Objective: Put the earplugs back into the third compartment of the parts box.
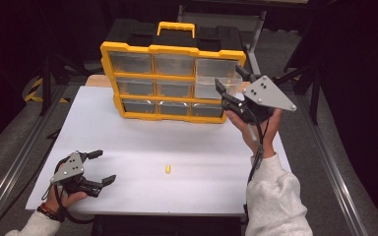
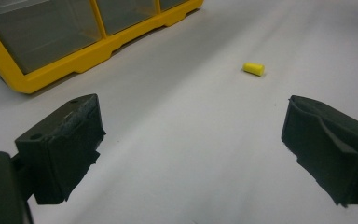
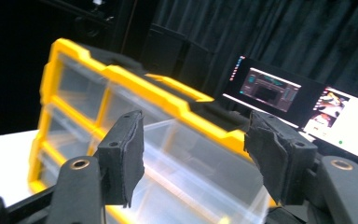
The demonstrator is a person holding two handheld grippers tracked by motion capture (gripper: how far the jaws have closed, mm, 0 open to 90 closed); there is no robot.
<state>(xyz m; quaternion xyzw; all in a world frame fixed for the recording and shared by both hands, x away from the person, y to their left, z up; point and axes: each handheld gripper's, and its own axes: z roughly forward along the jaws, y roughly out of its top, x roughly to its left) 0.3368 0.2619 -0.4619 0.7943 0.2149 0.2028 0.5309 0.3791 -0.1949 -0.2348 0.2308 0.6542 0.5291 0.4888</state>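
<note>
A yellow organiser [image 1: 172, 81] stands on the white table [image 1: 142, 147], its top-right clear drawer [image 1: 215, 78] pulled out. The right claw [image 1: 231, 84], open, is beside that drawer. The left claw [image 1: 101, 167] rests open. A small yellow plug [image 1: 168, 168] lies mid-table; approach it squarely, pinching gently.

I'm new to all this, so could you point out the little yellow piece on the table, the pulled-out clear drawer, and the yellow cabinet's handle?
Little yellow piece [image 2: 254, 69], left gripper view, on its middle.
Clear drawer [image 1: 215, 81], high view, on its front face.
Handle [image 1: 176, 26], high view, on its top bar.

One organizer [image 1: 172, 81], one yellow plug [image 1: 168, 168].
</note>
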